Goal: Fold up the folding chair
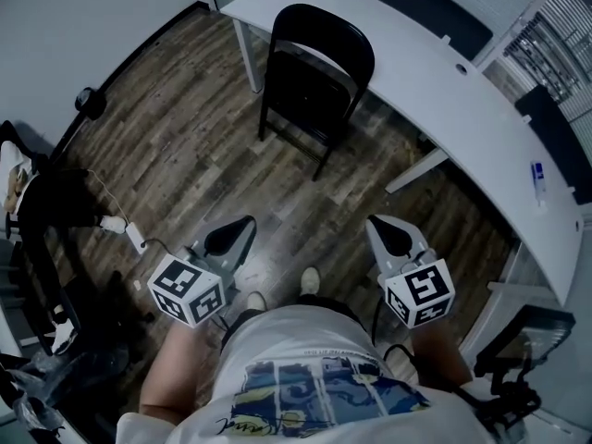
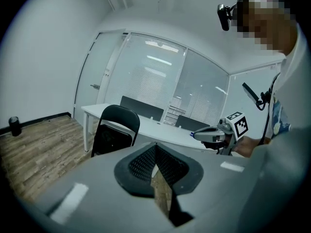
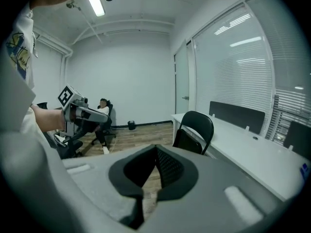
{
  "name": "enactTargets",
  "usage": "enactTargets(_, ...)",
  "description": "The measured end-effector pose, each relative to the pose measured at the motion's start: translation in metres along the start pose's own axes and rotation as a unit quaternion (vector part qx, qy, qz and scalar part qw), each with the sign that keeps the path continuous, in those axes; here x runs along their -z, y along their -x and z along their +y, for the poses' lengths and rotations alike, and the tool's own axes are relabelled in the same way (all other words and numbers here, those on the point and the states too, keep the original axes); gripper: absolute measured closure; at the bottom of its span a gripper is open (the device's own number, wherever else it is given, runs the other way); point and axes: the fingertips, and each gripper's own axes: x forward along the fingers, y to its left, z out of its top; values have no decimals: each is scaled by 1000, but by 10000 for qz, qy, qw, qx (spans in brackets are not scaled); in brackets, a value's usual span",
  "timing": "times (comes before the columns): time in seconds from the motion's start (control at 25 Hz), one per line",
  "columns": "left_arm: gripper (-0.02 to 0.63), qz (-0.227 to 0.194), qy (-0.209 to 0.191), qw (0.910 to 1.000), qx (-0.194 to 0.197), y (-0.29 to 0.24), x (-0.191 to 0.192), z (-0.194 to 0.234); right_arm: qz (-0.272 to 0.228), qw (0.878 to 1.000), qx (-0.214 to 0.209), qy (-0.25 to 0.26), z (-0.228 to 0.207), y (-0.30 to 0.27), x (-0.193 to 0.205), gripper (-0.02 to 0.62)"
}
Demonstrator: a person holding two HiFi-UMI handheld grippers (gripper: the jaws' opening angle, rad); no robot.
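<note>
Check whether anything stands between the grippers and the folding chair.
Nothing visible does. Only bare wood floor lies between the folding chair, standing open at the white desk, and the left gripper and right gripper, both shut and empty. A cable lies off to the left.

Small office with white walls (image 3: 126, 76): dark wood-plank floor (image 1: 185, 155), long white desk (image 1: 416, 72) running 12 to 4 o'clock in head view, glass partition with blinds (image 2: 160, 81) behind it, ceiling strip light (image 3: 97, 5) on, black bin (image 1: 90, 103) at 10 o'clock.
</note>
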Motion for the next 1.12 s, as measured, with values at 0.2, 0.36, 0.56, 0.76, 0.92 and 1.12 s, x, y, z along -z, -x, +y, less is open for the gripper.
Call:
enactTargets(0.2,601,44,-15,9999,119,14,-1,-2,-1,10000,-29,-8,21,-2,-7,592)
enactTargets(0.36,601,18,-11,9997,246,68,9,11,6,9999,29,131,81,-1,-20,592)
enactTargets(0.56,601,-11,-48,9991,430,115,23,20,4,9995,217,212,135,8,-25,592)
enactTargets(0.76,601,-30,-72,9982,597,130,31,20,-14,9992,362,192,156,15,-21,592)
enactTargets(0.92,601,13,-72,9978,662,141,37,22,13,9989,440,185,170,19,-19,592)
enactTargets(1.12,601,127,-51,9971,746,148,50,25,82,9983,533,217,181,21,-13,592)
